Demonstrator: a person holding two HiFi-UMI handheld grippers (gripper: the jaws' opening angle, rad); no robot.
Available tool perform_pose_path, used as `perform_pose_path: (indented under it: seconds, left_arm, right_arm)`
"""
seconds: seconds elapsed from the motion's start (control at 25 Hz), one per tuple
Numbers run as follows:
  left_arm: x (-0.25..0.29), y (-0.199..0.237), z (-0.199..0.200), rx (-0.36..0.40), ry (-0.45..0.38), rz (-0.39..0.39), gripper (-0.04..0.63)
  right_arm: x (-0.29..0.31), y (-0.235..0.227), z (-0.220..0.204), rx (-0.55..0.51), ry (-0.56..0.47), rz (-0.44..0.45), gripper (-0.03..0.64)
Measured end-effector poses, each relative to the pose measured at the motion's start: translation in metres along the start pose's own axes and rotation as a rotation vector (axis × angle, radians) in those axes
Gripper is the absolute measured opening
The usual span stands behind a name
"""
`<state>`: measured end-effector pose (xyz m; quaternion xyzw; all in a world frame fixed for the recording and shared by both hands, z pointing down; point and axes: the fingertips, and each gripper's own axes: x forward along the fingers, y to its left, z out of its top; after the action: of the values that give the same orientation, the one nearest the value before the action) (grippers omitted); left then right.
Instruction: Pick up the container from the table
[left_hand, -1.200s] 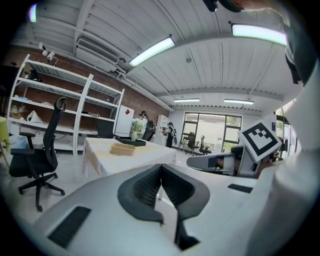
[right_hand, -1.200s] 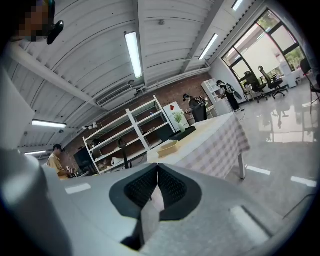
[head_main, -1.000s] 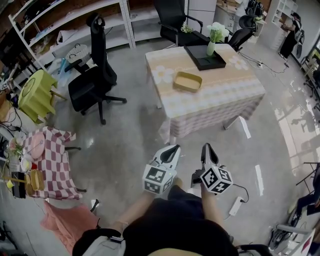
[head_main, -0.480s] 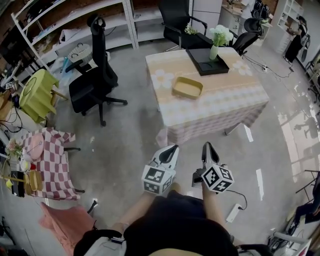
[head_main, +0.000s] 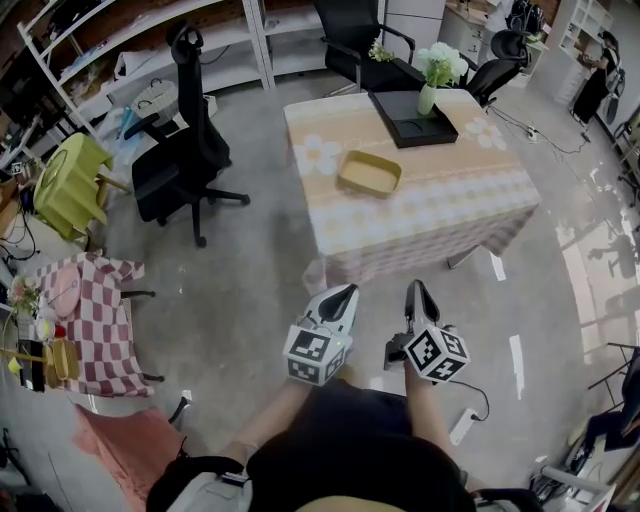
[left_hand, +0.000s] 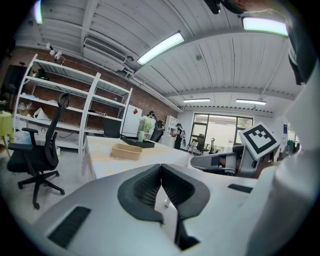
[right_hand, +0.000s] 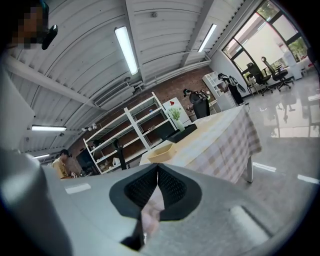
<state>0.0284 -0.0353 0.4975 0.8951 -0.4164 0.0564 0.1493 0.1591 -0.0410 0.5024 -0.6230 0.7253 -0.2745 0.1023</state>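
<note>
The container (head_main: 370, 173), a shallow tan tray, lies on the near left part of a table (head_main: 450, 195) covered with a pale flowered and checked cloth. Both grippers are held side by side over the floor, well short of the table and pointing at it. My left gripper (head_main: 347, 291) is shut with nothing between its pads. My right gripper (head_main: 415, 287) is shut and empty too. In the left gripper view the container (left_hand: 126, 151) shows beyond the closed left gripper (left_hand: 161, 165). In the right gripper view the container (right_hand: 161, 152) sits just above the closed right gripper (right_hand: 157, 166).
A black tray (head_main: 410, 118) and a vase of white flowers (head_main: 435, 70) stand at the table's far end. A black office chair (head_main: 185, 160) stands left of the table, a green chair (head_main: 70, 185) further left. A small checked table (head_main: 100, 325) is at the near left. A power strip (head_main: 462, 425) lies on the floor.
The table and container have drawn a little nearer in the head view as the person walks toward them. Both grippers stay shut, side by side.
</note>
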Motion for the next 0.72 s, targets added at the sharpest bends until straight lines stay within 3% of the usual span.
perform_pose_path:
  seconds: [0.72]
  left_arm:
    - [-0.014, 0.003, -0.006, -0.013, 0.019, 0.031, 0.009]
  right_arm:
    - [-0.005, 0.005, -0.017, 0.032, 0.04, 0.009, 0.005]
